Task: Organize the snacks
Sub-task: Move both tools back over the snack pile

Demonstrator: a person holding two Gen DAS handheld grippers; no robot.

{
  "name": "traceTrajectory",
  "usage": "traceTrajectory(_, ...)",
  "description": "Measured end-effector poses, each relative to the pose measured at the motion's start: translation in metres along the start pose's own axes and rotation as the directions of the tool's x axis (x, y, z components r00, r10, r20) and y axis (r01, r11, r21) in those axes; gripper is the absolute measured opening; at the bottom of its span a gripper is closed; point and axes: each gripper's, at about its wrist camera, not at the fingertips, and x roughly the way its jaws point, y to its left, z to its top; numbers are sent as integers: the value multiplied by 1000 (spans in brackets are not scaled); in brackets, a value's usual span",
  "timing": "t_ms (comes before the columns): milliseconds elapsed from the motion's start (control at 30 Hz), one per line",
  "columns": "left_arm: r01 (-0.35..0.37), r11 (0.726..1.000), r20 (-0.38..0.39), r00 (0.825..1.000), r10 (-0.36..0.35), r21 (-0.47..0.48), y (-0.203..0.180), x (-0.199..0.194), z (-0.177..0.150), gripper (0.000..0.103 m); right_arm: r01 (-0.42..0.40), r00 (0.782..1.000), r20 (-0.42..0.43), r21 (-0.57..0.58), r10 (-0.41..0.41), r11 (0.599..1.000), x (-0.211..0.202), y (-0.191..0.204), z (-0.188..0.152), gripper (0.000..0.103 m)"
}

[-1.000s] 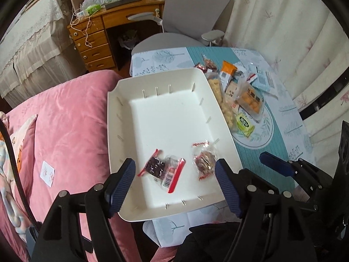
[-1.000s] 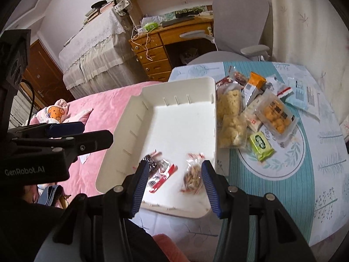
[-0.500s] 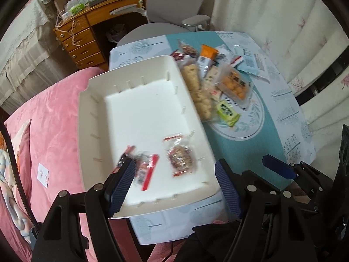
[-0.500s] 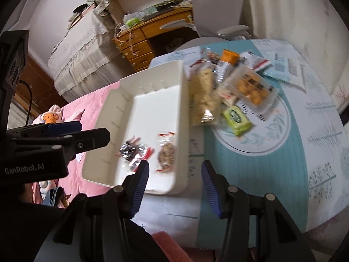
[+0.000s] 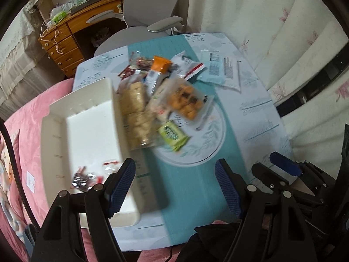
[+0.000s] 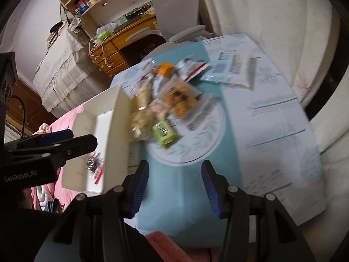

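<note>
A white tray point(image 5: 87, 135) lies at the left, half on the pink bedding, with two small wrapped snacks point(image 5: 84, 178) near its front. Right of it, on the teal tablecloth point(image 5: 192, 187), is a blurred pile of snacks: an orange cracker pack point(image 5: 185, 102), a green packet point(image 5: 173, 134) and a pale rice-cracker pack point(image 5: 136, 113). My left gripper point(image 5: 174, 170) hangs open over the cloth by the tray's right wall, nothing between its fingers. My right gripper point(image 6: 174, 168) is open too, over bare cloth in front of the green packet point(image 6: 163, 132). The tray wall point(image 6: 117, 126) stands to its left.
Flat blue-white packets point(image 5: 222, 69) lie at the table's far right. A grey office chair point(image 5: 141, 28) and a wooden desk with drawers point(image 5: 63, 48) stand behind the table. Pink bedding point(image 5: 28, 118) is at the left, pale curtains point(image 5: 272, 32) at the right.
Both grippers have swept to the right, from above the tray to above the teal cloth in front of the snack pile. Their jaws stand as before, with nothing in them.
</note>
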Motion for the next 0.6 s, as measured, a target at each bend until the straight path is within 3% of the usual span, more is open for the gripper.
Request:
traceTrajectory(267, -11, 988, -54, 999, 3, -154, -31, 30, 24, 74, -16, 1000, 0, 1, 16, 1000, -9, -69, 37, 50)
traceTrajectory(600, -75, 923, -205, 979, -4, -378, -15, 66, 27, 74, -89, 994, -38, 206, 99, 975, 14, -135, 72, 50)
